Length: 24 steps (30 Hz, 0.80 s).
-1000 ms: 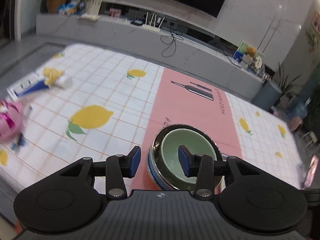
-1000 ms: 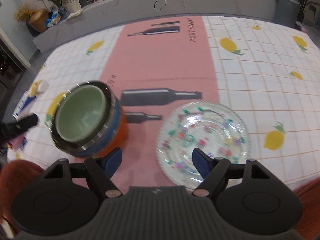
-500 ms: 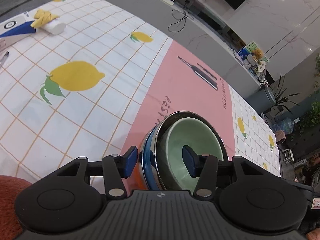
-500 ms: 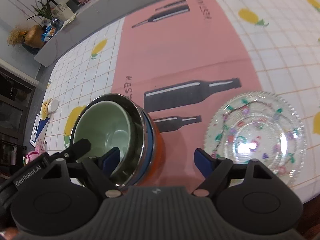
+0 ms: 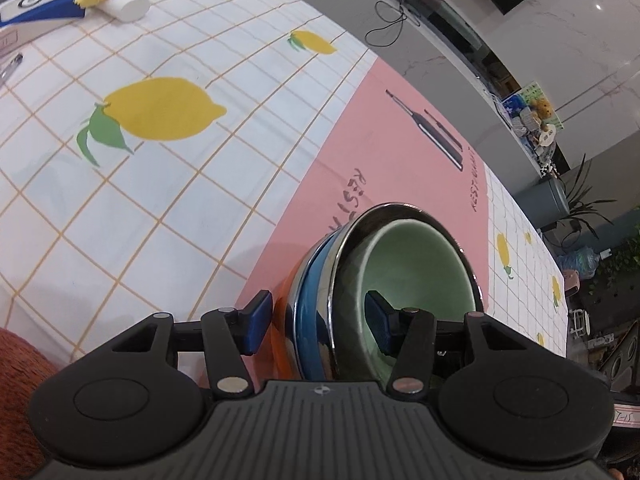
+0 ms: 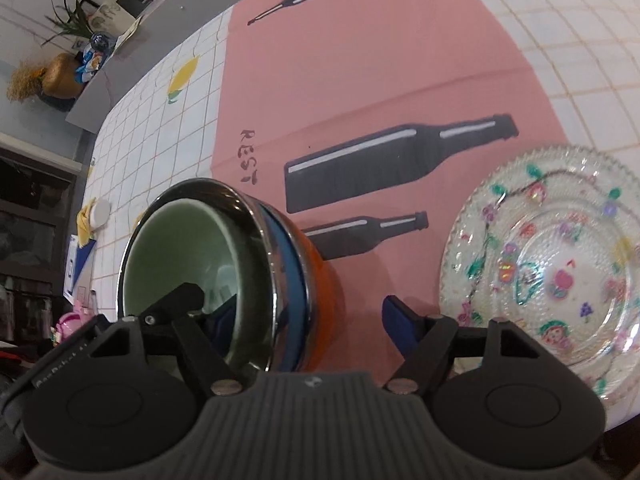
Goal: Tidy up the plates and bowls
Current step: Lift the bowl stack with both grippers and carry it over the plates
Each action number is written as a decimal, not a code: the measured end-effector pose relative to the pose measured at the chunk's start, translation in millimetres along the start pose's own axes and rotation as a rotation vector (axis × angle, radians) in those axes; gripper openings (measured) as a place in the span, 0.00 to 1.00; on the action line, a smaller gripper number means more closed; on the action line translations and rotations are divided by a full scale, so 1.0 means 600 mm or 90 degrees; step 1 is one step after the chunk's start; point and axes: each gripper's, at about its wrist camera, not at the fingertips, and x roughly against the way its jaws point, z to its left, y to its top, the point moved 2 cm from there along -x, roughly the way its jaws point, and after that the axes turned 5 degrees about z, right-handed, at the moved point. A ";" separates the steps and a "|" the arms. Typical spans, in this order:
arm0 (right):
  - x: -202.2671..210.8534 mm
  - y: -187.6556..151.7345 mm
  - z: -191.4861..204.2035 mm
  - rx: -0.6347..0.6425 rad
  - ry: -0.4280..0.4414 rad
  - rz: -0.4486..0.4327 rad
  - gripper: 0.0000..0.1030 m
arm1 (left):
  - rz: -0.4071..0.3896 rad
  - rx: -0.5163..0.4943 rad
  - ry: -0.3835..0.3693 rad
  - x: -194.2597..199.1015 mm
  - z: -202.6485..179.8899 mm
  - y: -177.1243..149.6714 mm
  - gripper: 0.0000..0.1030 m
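Left gripper [image 5: 318, 322] jaws spread wide, straddling the near wall of the nested bowl stack [image 5: 384, 280]: outer blue pad sits just outside the orange shell, inner pad hangs inside the green bowl [image 5: 416, 264]; gap visible on both sides, so not clamped. Right gripper [image 6: 310, 320] also spread wide, straddling the opposite wall of the same stack: one pad down inside the green bowl, next to the left gripper's finger, other pad outside the orange bowl [image 6: 324, 300] over bare mat. Can't tell if either inner pad touches the glaze. Stack order inside to outside: green, steel bowl [image 6: 260, 240], blue bowl [image 6: 290, 272], orange. Rims are offset and the stack looks tilted toward the left side in both views, fisheye may exaggerate that. It sits on the pink placemat [image 5: 384, 152] near the front edge of the table. Glass plate [image 6: 552, 268] with painted flowers lies flat just beside the right gripper's outer pad, overlapping the mat's right edge, near the stack but apart from it. Open mat behind the stack, only printed bottles there. Lemon tablecloth [image 5: 120, 184] to the left is open up to a white roll [image 5: 128, 6] and blue pack [image 5: 36, 16] at the far-left corner.
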 end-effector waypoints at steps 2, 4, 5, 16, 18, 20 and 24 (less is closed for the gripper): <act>-0.003 0.001 -0.002 -0.005 0.009 0.004 0.69 | 0.007 0.012 0.002 -0.005 0.002 -0.002 0.56; -0.007 0.001 -0.006 -0.011 0.025 0.010 0.66 | 0.011 0.016 0.003 -0.009 0.003 -0.005 0.54; -0.009 0.001 -0.008 -0.018 0.037 0.013 0.64 | 0.009 0.017 0.004 -0.009 0.002 -0.006 0.54; -0.017 -0.005 -0.012 -0.034 0.099 0.013 0.52 | -0.003 0.003 0.007 -0.007 -0.001 -0.010 0.54; -0.015 -0.008 -0.011 -0.028 0.098 0.011 0.52 | -0.005 0.001 0.010 -0.006 -0.001 -0.011 0.54; -0.015 -0.010 -0.013 -0.032 0.102 0.012 0.51 | -0.010 -0.007 0.013 -0.004 -0.002 -0.013 0.54; -0.007 -0.013 -0.020 -0.038 0.109 0.011 0.51 | -0.014 -0.018 0.013 0.002 -0.011 -0.020 0.54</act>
